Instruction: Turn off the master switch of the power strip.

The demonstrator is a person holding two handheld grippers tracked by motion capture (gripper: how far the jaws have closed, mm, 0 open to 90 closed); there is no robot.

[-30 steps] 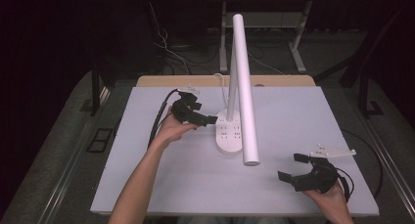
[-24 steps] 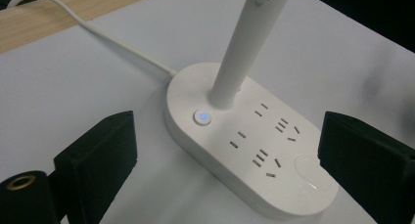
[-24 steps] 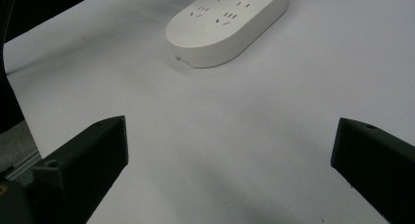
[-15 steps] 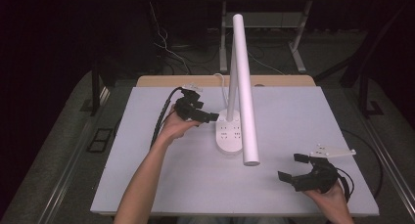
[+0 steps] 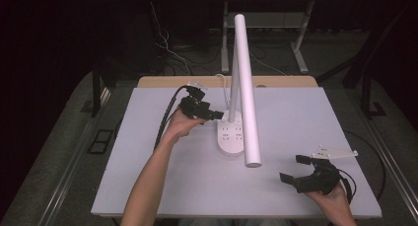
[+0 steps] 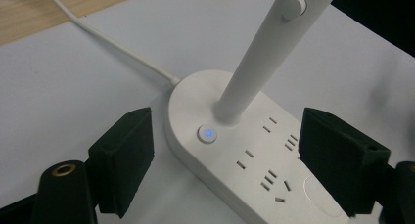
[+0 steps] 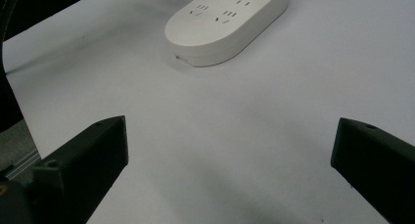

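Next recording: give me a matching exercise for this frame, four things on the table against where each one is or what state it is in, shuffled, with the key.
Things:
1. left tool
2. right tool
3. round button on the lamp base
4. white cord

Places or states:
A. glows blue
B. runs from the lamp base toward the wooden table edge
C. jaws either side of the lamp base, not touching it, having just been closing
D. open over bare tabletop near the front right corner

Pairs: 1-C, 2-D, 3-A, 4-B
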